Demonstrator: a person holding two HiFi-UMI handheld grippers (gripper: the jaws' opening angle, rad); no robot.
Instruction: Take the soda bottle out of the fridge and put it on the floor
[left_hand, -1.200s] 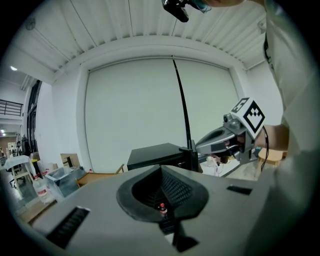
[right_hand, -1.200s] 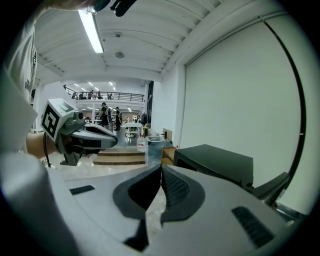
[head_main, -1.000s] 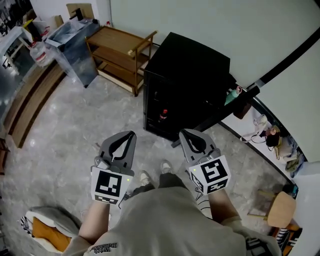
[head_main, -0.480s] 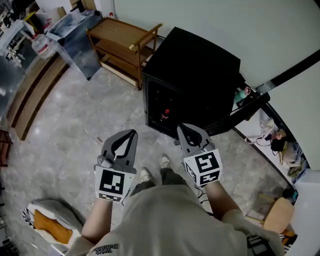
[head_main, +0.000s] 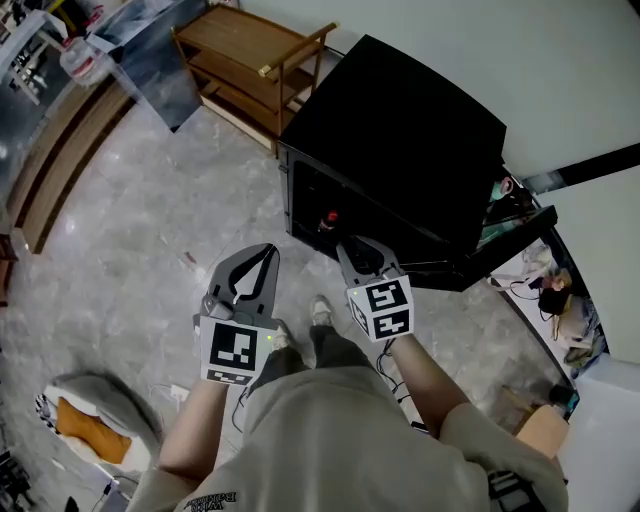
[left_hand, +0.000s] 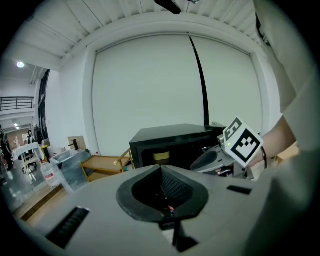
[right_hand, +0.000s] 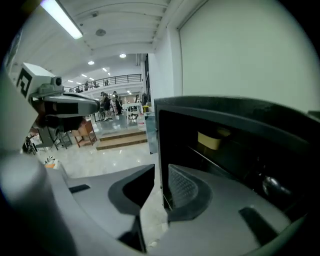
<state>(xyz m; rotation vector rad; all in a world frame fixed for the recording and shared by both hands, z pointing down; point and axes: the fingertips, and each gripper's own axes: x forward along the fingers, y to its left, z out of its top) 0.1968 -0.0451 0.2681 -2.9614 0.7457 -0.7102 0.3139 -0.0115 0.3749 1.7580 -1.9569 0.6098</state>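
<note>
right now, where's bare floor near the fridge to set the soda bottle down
Widest bare floor lies left of the fridge, between the wooden shelf and the white bundle. Right of the fridge, the open door and clutter crowd it.

No word, brand or number reads out in any view.

- Near edge, head view: the person's shirt (head_main: 300, 440) carries small dark print (head_main: 212, 496), upside down and too small to read.
- Left marker cube (head_main: 240, 352) and right marker cube (head_main: 381, 308): black-and-white square code patterns, no letters.
- Soda bottle (head_main: 327, 218) inside the fridge (head_main: 400, 130): label too small to read.
- Yellow patch (right_hand: 212, 140) in the fridge: no legible print.
</note>
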